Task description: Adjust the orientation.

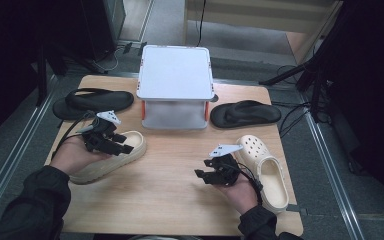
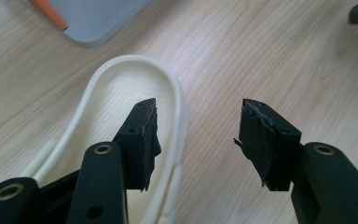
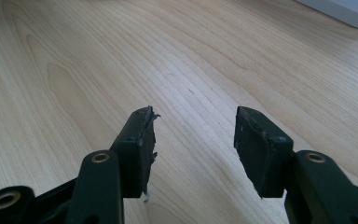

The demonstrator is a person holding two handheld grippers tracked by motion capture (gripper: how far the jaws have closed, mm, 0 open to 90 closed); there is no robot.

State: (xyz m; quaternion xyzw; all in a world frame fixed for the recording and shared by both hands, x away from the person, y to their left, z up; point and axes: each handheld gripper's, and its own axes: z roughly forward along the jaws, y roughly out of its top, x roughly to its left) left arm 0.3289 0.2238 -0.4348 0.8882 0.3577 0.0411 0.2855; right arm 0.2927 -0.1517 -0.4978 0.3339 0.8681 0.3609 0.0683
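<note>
A cream clog (image 1: 111, 157) lies on its sole at the left of the wooden table (image 1: 175, 200). My left gripper (image 1: 126, 142) hovers over its open end, jaws apart. In the left gripper view, my left gripper (image 2: 198, 109) is open: one jaw hangs above the clog's rim (image 2: 135, 79), the other above bare wood, and nothing is pinched. A second cream clog (image 1: 265, 170) with holes lies at the right. Just left of that clog, my right gripper (image 1: 202, 170) is held low. In its own view, the right gripper (image 3: 193, 116) stands open over bare table.
A white two-level rack (image 1: 176, 85) with orange posts stands at the back middle; its corner (image 2: 98, 18) appears beyond the left clog. One black flip-flop (image 1: 92, 102) lies left of the rack, another (image 1: 245, 114) right of it. Floor and cables surround the table.
</note>
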